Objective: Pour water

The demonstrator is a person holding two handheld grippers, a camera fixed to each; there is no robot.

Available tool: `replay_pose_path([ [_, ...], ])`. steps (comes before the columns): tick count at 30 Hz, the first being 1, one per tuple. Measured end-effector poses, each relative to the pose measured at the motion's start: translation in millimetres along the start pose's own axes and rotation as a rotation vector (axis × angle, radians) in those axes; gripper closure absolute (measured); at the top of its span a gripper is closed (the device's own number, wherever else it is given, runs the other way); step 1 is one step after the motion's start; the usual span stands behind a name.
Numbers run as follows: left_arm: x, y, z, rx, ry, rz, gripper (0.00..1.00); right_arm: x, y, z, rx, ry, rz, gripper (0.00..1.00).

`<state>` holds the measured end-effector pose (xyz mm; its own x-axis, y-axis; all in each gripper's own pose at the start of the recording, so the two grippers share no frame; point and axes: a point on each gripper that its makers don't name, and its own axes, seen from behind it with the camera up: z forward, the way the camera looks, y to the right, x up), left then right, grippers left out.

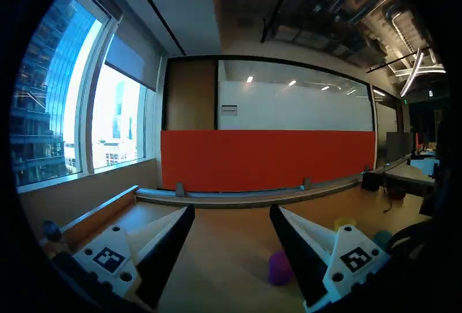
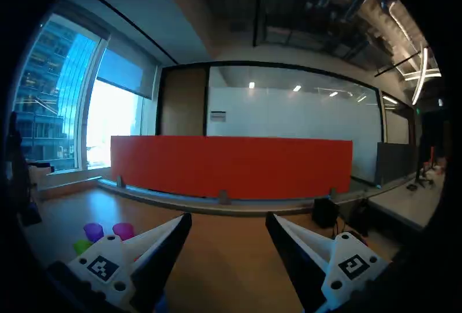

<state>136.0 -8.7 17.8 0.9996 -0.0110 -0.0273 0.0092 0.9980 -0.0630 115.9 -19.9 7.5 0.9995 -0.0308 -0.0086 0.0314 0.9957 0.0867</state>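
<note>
My left gripper (image 1: 232, 212) is open, with nothing between its fingers, above a wooden desk (image 1: 231, 255). A purple cup (image 1: 280, 268) stands on the desk just inside its right finger. A yellow cup (image 1: 345, 221) and a teal cup (image 1: 382, 238) stand farther right, partly hidden by that finger. My right gripper (image 2: 228, 218) is also open and holds nothing. To its left on the desk (image 2: 231, 267) stand a purple cup (image 2: 93, 231), a magenta cup (image 2: 123, 230) and a green cup (image 2: 82, 246), partly hidden by the left finger.
An orange divider panel (image 1: 265, 160) runs along the far edge of the desk, with a grey rail below it. A black box (image 2: 325, 212) sits at the far right of the desk. Windows line the left side. More desks (image 2: 410, 200) stand at the right.
</note>
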Motion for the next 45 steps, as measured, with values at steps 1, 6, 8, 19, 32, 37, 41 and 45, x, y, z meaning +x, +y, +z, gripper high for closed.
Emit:
replay_pose_path([
  [1, 6.6, -0.3, 1.6, -0.003, 0.000, 0.001, 0.04, 6.4, -0.7, 1.1, 0.004, 0.000, -0.002, 0.01],
  [6, 42.1, -2.7, 10.5, -0.016, 0.004, 0.008, 0.04, 36.2, -3.3, 6.1, 0.023, -0.004, -0.004, 0.01],
  [8, 55.8, -3.5, 13.5, -0.021, 0.010, 0.014, 0.04, 46.3, -4.3, 7.6, 0.031, -0.007, 0.001, 0.01],
  [19, 102.1, 9.6, 23.7, -0.090, 0.004, 0.047, 0.04, 77.5, -11.5, 14.9, 0.087, -0.021, 0.035, 0.01],
  [32, 106.8, 57.7, 22.2, -0.296, -0.031, 0.033, 0.04, 88.6, -53.1, 6.7, 0.326, -0.045, 0.054, 0.01],
  [37, 102.1, 76.2, 19.5, -0.384, -0.056, 0.004, 0.04, 96.0, -75.1, -0.9, 0.433, -0.042, 0.069, 0.01],
  [41, 96.7, 85.8, 17.0, -0.436, -0.072, -0.002, 0.04, 96.3, -88.4, -5.5, 0.492, -0.051, 0.066, 0.01],
  [45, 92.0, 93.8, 13.0, -0.479, -0.078, 0.022, 0.04, 92.1, -98.4, -8.2, 0.539, -0.068, 0.054, 0.01],
])
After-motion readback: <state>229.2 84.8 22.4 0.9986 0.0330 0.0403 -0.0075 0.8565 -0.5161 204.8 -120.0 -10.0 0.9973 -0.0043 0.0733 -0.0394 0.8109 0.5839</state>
